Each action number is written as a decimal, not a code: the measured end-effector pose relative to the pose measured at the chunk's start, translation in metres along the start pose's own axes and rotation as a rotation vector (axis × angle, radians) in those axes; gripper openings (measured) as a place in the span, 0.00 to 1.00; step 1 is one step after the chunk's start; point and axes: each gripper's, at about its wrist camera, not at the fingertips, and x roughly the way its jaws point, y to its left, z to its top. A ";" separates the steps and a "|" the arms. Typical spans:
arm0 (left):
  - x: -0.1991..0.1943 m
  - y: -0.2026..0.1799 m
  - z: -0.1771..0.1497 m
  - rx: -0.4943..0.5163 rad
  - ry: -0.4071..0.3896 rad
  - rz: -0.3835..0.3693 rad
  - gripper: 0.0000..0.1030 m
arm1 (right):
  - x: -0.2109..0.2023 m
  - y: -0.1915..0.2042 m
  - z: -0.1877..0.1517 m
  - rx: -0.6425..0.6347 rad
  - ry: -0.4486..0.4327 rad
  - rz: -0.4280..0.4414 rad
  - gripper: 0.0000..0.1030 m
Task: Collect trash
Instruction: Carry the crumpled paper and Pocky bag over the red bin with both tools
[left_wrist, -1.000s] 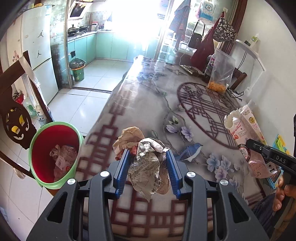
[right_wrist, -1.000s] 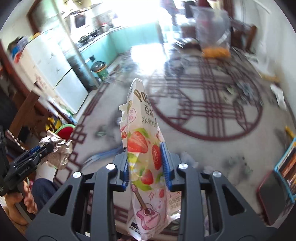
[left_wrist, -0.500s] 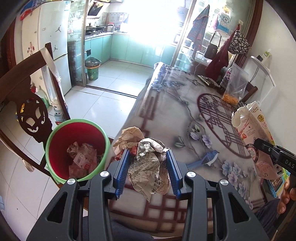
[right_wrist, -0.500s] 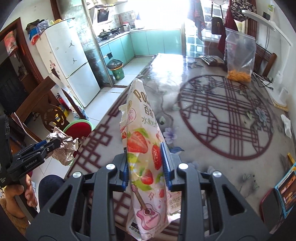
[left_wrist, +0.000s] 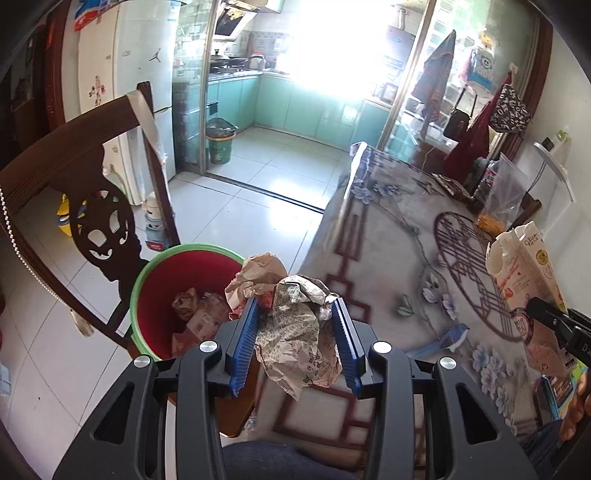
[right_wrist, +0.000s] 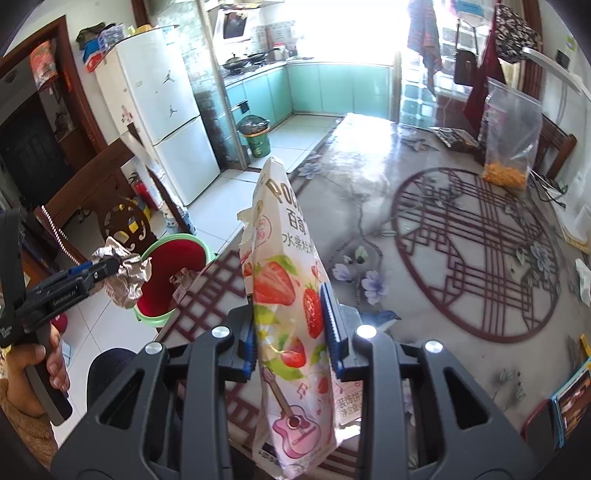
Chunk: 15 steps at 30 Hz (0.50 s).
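My left gripper (left_wrist: 295, 332) is shut on a crumpled paper wrapper (left_wrist: 299, 332) and holds it in the air at the table's left edge, just right of the red bin with a green rim (left_wrist: 159, 295). The bin stands on the floor and holds several pieces of trash. From the right wrist view the left gripper (right_wrist: 107, 271) holds the wrapper (right_wrist: 125, 273) beside the bin (right_wrist: 173, 258). My right gripper (right_wrist: 291, 328) is shut on an upright strawberry snack bag (right_wrist: 284, 295) above the table; the bag also shows in the left wrist view (left_wrist: 528, 280).
A dark carved wooden chair (left_wrist: 92, 206) stands close behind the bin. The patterned table (right_wrist: 461, 240) carries a clear bag of orange snacks (right_wrist: 509, 147), cables and a booklet (right_wrist: 570, 406) at the right. A green bin (left_wrist: 219, 144) stands by the kitchen door.
My left gripper has swung left off the table toward the red bin, carrying the wrapper. My right gripper has kept the snack bag and moved a little toward the table's left edge.
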 end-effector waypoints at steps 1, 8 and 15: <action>0.001 0.003 0.000 -0.002 0.001 0.006 0.37 | 0.002 0.004 0.001 -0.010 0.003 0.005 0.29; 0.007 0.028 -0.001 -0.034 0.020 0.039 0.37 | 0.018 0.032 0.006 -0.075 0.028 0.030 0.29; 0.016 0.057 -0.005 -0.075 0.037 0.076 0.37 | 0.042 0.066 0.012 -0.150 0.065 0.057 0.29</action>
